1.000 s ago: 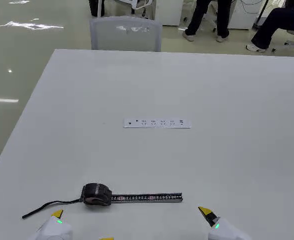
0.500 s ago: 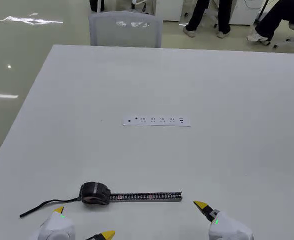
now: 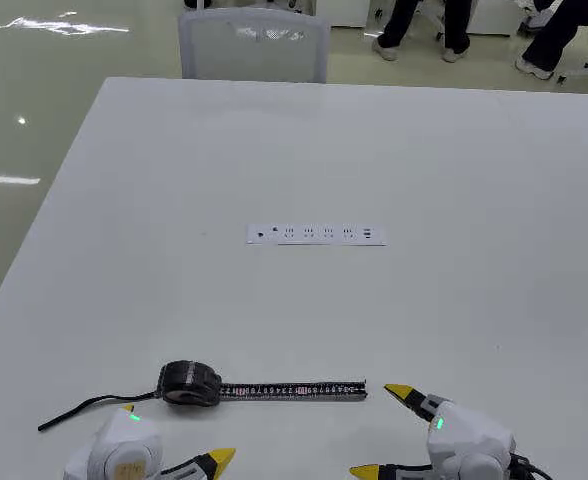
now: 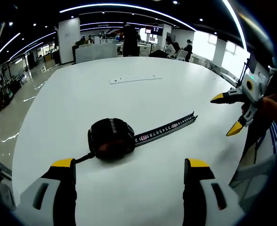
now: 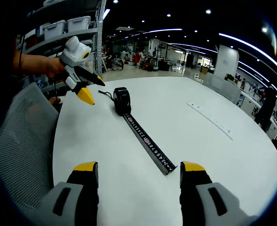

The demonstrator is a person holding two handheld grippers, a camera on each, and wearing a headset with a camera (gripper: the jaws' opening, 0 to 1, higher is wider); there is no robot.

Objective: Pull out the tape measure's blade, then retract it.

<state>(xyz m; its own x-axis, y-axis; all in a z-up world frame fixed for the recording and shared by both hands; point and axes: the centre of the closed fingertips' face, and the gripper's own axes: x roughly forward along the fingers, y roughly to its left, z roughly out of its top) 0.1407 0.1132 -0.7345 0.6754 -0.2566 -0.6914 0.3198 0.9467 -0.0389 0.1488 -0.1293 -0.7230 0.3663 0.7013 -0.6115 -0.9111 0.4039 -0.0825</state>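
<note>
Tape measure: it lies flat on the white surface [image 3: 454, 200], close to the person's edge, and nothing touches it. The black case [image 3: 191, 383] is at the left end, and the blade [image 3: 294, 391] is partly out to the right.
Long axis: the blade runs side to side across the person, roughly along the near edge, and stops at the end hook [image 3: 362, 391].
Strap: a dark wrist strap [image 3: 84, 410] trails from the case to the left, toward the corner.
Left gripper [image 4: 130, 165]: its fingers [image 4: 63, 172] are spread wide and carry nothing. The case sits straight ahead of them, near but apart.
Right gripper [image 5: 139, 165]: its fingers [image 5: 85, 172] are also wide and empty. The end hook lies just in front, between the two tips.
Nearer hand: each gripper faces its own end, the left at the case and the right at the hook. Neither has to cross over.
Step, as I read it: the blade is out and rests there unheld, so I take it to be locked. The next move probably pairs a grip on the case with one on the hook, either to draw further or to ease it back.
Risk: a freed blade may whip home and skid the case.
Room: the surface is open all the way to the power strip [image 3: 316, 235] set into its middle. The near edge is the tight side, and a grey chair [image 3: 254, 45] stands at the far end.
</note>
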